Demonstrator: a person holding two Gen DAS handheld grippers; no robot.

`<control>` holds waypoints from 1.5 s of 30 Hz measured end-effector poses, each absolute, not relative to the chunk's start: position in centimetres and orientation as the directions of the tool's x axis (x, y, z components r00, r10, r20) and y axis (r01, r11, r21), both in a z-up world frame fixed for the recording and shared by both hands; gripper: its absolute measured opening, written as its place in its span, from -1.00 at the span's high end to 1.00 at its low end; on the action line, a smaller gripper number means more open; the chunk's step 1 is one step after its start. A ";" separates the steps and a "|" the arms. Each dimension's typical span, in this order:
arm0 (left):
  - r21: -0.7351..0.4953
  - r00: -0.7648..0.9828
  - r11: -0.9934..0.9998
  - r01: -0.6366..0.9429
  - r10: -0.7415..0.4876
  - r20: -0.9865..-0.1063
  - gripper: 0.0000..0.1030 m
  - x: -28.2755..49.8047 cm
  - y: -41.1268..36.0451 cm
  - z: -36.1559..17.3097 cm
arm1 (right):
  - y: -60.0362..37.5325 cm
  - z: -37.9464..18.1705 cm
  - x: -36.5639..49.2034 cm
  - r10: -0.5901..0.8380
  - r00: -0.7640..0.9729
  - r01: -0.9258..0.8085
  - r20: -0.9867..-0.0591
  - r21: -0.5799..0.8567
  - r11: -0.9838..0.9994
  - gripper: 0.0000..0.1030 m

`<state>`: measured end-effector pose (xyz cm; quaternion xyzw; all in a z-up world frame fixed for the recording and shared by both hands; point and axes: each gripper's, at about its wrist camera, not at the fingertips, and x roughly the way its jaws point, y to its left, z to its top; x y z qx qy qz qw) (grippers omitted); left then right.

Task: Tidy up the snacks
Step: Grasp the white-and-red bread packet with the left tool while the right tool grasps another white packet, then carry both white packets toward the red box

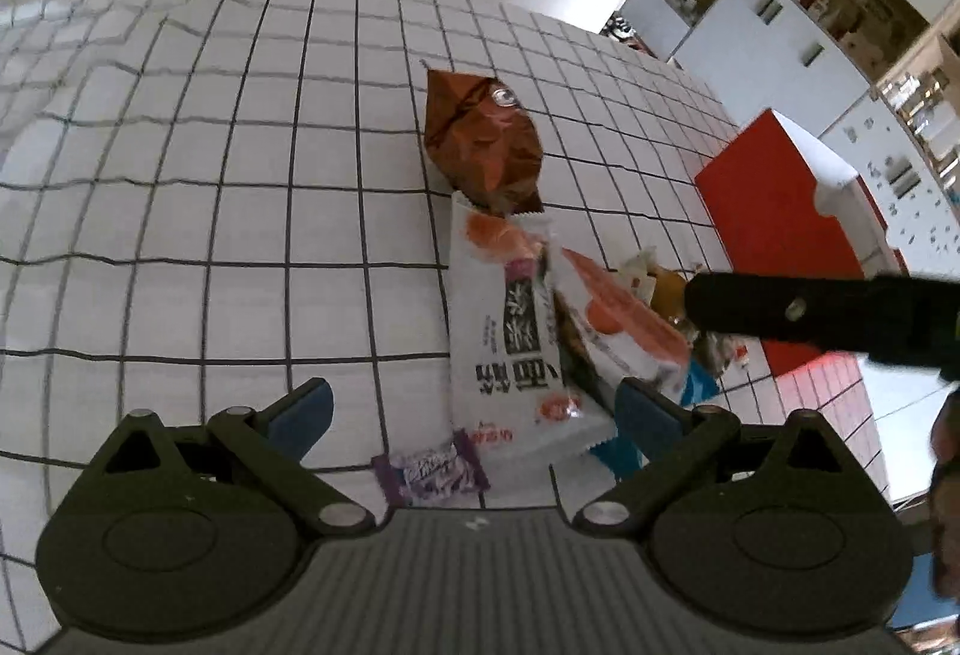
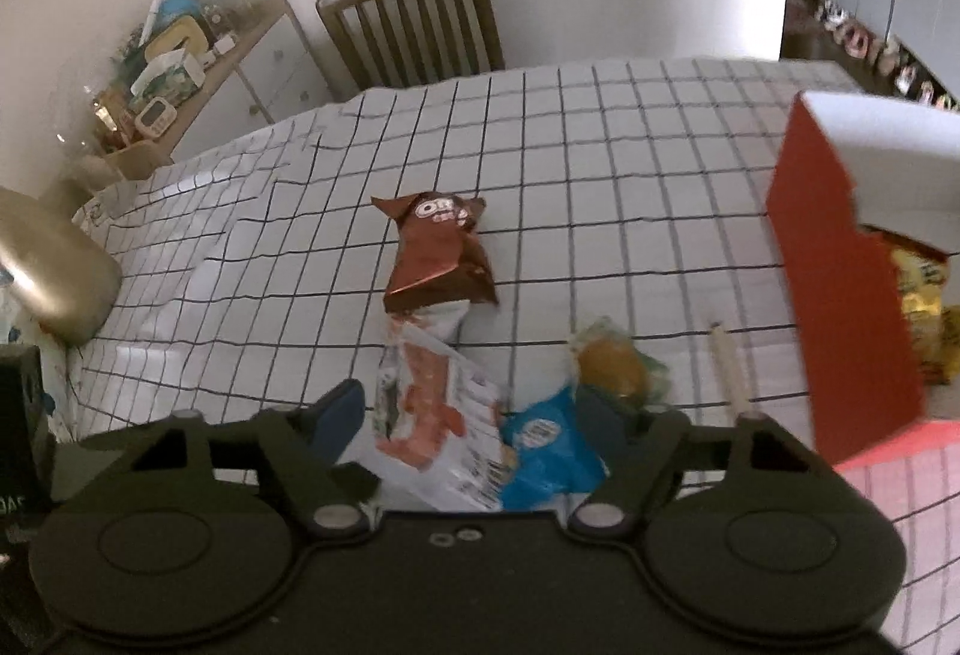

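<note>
Snack packets lie in a pile on the checked tablecloth (image 1: 180,211). A brown foil bag (image 1: 483,138) lies farthest; it also shows in the right wrist view (image 2: 438,253). A long white packet (image 1: 510,343) and a white-and-orange packet (image 1: 624,325) lie nearer, with a small purple candy (image 1: 429,469) in front. My left gripper (image 1: 474,415) is open, its fingers either side of the white packet's near end. My right gripper (image 2: 474,415) is open above the white-and-orange packet (image 2: 438,427) and a blue packet (image 2: 546,445). A red box (image 2: 840,307) stands at the right.
The red box (image 1: 780,211) holds a yellow bag (image 2: 924,307). A round yellow-green packet (image 2: 618,367) and a thin stick (image 2: 729,367) lie beside the pile. A wooden chair (image 2: 414,30) stands at the table's far side. A gold lamp shade (image 2: 54,271) is at the left. The right gripper's dark body (image 1: 840,319) crosses the left wrist view.
</note>
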<state>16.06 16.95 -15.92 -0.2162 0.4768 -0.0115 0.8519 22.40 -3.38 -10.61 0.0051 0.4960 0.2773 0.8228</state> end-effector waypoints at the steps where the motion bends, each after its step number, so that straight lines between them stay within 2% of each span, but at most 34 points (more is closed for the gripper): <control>1: -0.397 0.544 0.898 -0.189 -0.241 -0.804 -0.96 16.4 17.1 -16.1 | -3.1 -11.0 22.7 0.464 0.339 -0.443 -0.819 0.296 0.846 -0.40; 6: -0.411 0.530 0.895 -0.172 -0.268 -0.805 -0.95 17.8 16.7 -16.6 | -2.0 -12.6 23.9 0.450 0.295 -0.415 -0.843 0.311 0.855 -0.31; 13: -0.401 0.499 0.900 -0.171 -0.272 -0.823 -0.80 19.7 16.0 -17.5 | -2.0 -14.0 24.8 0.406 0.294 -0.390 -0.866 0.279 0.877 0.04; 14: -0.402 0.494 0.899 -0.173 -0.274 -0.825 -0.75 19.8 16.0 -17.6 | -2.1 -14.1 24.9 0.406 0.292 -0.388 -0.866 0.281 0.878 0.10; 15: -0.405 0.487 0.897 -0.177 -0.278 -0.828 -0.60 20.0 16.0 -17.8 | -2.2 -14.1 25.0 0.407 0.291 -0.385 -0.866 0.283 0.878 0.13; 20: -0.378 0.480 0.908 -0.182 -0.254 -0.840 -0.38 20.5 15.6 -17.7 | -2.8 -14.1 25.3 0.378 0.319 -0.361 -0.869 0.257 0.896 0.36; 22: -0.359 0.475 0.913 -0.195 -0.233 -0.849 0.00 20.7 15.5 -17.6 | -3.3 -14.1 25.3 0.380 0.322 -0.348 -0.867 0.265 0.899 0.41; 24: -0.350 0.465 0.912 -0.211 -0.222 -0.857 0.21 20.9 15.5 -17.6 | -3.6 -14.0 25.2 0.385 0.330 -0.339 -0.862 0.272 0.901 0.43; 28: -0.343 0.467 0.911 -0.229 -0.207 -0.860 0.34 20.6 15.4 -17.4 | -4.0 -13.5 24.7 0.395 0.343 -0.346 -0.852 0.276 0.897 0.45; 34: -0.341 0.472 0.911 -0.234 -0.200 -0.859 0.46 19.6 15.0 -16.7 | -5.0 -12.2 23.6 0.409 0.368 -0.349 -0.835 0.284 0.893 0.47; 45: -0.418 0.504 0.877 -0.237 -0.257 -0.824 0.47 16.9 14.2 -13.5 | -9.1 -9.3 20.7 0.435 0.421 -0.335 -0.796 0.310 0.890 0.48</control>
